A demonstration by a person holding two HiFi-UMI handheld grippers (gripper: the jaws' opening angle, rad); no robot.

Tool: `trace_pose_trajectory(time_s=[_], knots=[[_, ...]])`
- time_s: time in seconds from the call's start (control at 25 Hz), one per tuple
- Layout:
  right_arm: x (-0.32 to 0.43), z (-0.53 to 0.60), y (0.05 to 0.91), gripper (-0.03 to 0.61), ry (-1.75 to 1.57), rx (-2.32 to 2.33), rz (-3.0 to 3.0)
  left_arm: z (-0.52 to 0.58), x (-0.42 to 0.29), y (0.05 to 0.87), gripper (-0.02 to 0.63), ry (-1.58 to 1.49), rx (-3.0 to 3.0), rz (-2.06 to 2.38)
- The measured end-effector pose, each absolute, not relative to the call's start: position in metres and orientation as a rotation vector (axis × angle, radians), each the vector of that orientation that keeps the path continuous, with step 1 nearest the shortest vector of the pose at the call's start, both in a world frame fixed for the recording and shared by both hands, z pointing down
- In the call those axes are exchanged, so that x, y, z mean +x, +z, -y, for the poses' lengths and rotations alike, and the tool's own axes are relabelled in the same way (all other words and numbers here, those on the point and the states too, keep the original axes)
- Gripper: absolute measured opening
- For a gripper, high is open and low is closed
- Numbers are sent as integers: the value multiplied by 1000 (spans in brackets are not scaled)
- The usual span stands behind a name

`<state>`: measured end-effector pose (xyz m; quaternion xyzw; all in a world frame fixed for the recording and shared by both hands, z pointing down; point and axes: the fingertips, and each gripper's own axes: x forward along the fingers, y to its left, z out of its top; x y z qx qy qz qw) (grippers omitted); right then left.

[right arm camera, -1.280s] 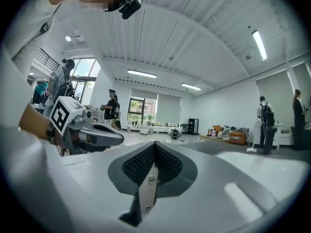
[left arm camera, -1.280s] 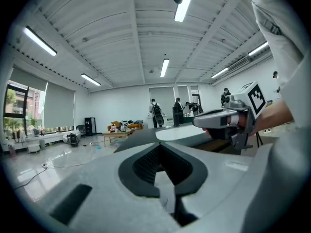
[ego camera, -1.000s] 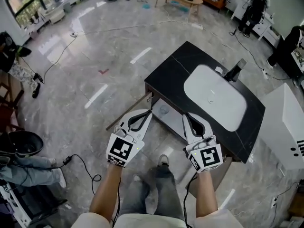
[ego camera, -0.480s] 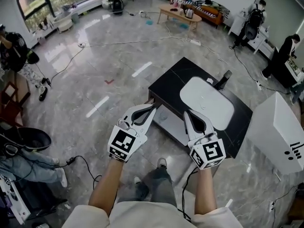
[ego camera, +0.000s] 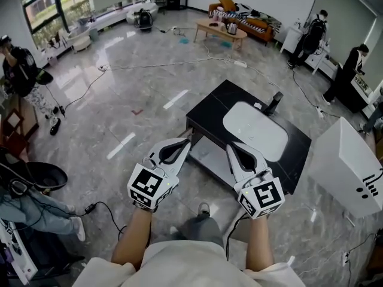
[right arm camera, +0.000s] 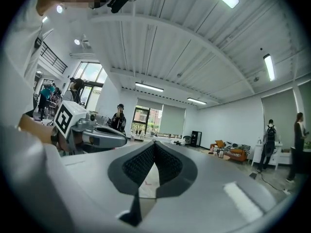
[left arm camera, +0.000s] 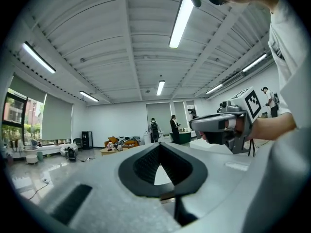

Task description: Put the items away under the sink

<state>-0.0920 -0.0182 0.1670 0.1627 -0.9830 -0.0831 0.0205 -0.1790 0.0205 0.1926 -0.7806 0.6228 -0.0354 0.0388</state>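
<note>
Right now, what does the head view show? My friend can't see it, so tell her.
A person holds the left gripper and the right gripper, both shut and empty, out toward a black sink cabinet with a white basin. Around it lies a shiny grey floor.

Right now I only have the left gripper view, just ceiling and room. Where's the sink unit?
Observer: Head view puts it right in front of the left gripper, lower down: a black counter with a white basin.
Operator: Right gripper carrying anything?
Observer: No. The right gripper has its jaws together, nothing between them.
Operator: Cabinet underneath open?
Observer: The front below the counter looks open, with a pale shelf showing. I can't make out any items on it.
</note>
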Motion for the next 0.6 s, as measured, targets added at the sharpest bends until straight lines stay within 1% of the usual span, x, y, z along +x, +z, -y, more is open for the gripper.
trace_pose_trajectory(time_s=[0.32, 0.6], knots=[[-93, 7, 153, 5, -244, 514, 3073, -34, -177, 171, 5, -94, -2345, -1875], [-101, 4, 159, 5, -261, 486, 3048, -36, -177, 167, 5, -66, -2377, -1860]])
